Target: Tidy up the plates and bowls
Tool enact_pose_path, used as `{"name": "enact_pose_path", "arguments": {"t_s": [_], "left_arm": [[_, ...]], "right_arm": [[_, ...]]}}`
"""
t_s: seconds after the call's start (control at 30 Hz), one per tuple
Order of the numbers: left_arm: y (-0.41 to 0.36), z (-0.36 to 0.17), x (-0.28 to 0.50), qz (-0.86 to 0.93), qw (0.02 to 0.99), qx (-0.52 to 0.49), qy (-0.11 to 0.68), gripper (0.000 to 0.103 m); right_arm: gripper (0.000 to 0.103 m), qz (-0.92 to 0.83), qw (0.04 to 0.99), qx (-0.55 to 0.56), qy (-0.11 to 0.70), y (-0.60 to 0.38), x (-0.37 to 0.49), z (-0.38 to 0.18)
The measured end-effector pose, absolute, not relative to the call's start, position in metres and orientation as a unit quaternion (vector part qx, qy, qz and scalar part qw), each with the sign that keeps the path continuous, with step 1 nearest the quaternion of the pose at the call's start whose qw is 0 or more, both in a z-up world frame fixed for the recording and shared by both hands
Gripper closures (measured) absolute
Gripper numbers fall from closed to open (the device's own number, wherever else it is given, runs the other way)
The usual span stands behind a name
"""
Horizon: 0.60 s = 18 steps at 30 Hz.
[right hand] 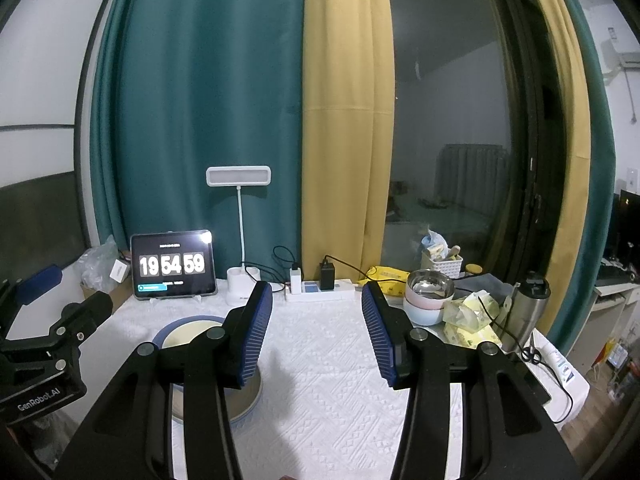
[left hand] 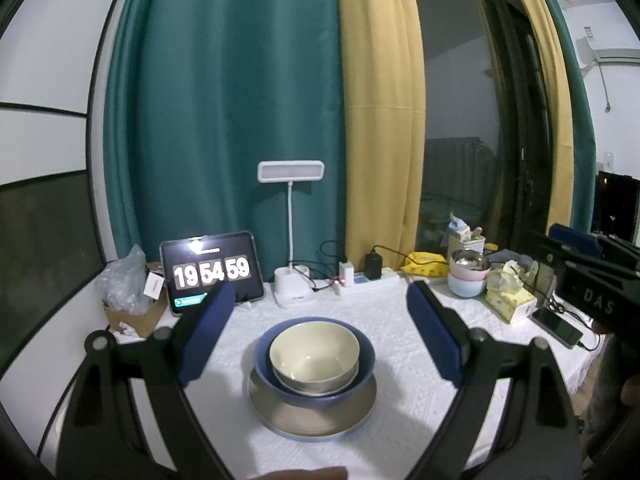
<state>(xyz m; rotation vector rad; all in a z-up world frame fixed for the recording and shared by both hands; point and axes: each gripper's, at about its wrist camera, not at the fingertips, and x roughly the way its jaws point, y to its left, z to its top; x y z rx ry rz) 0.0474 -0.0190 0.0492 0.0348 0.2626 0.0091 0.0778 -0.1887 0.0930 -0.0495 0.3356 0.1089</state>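
We see the left gripper (left hand: 320,312) with jaws wide apart, nothing between the pads, hovering over the stack: cream ceramic bowl (left hand: 314,356) nested in a blue bowl (left hand: 360,368), both on a grey round plate (left hand: 312,416) on the white textured tablecloth (left hand: 420,380). Right gripper (right hand: 318,332) is half apart and empty, stack behind its left finger.
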Motion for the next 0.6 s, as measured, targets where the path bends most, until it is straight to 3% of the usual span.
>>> {"name": "enact_pose_path", "arguments": {"t_s": [0.6], "left_arm": [[-0.0264,0.0485,0.0481,0.002,0.991,0.018,0.133,0.014]], "right_arm": [[0.054,0.053,0.984,-0.023,0.171,-0.1934,0.0760,0.0876]]}}
